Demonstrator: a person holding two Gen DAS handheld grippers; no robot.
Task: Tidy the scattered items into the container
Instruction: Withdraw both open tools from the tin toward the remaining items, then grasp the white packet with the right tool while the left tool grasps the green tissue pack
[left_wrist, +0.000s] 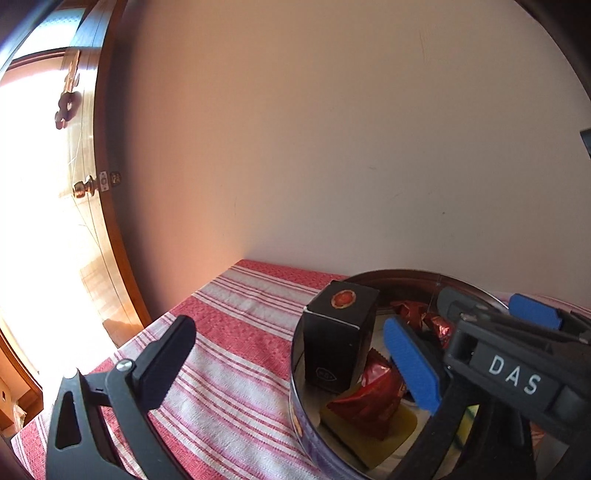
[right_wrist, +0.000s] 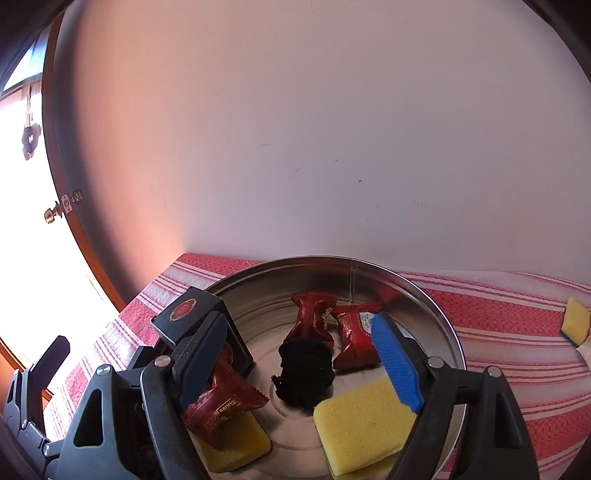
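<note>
Right wrist view, lower frame: the right gripper (right_wrist: 299, 363) hangs over the round metal tin (right_wrist: 443, 317) with its jaws apart and nothing between them. Below and just beyond it, inside the tin, lie a yellow sponge (right_wrist: 364, 424), a second yellow sponge (right_wrist: 236, 445) under a red snack packet (right_wrist: 221, 404), a black lump (right_wrist: 304, 371), two more red packets (right_wrist: 314, 317) and, at the left wall, a tilted black box (right_wrist: 192, 314). Left wrist view: the left gripper (left_wrist: 284, 365) is spread wide and empty, one finger over the striped tabletop (left_wrist: 236, 332), the other hidden behind the right gripper, with the tin's left rim and the black box between. Far right of the right wrist view, well apart from both grippers, one yellow sponge (right_wrist: 574, 323) lies on the cloth outside the tin. Judged progress: most items are stowed; that sponge, at least, remains.
</note>
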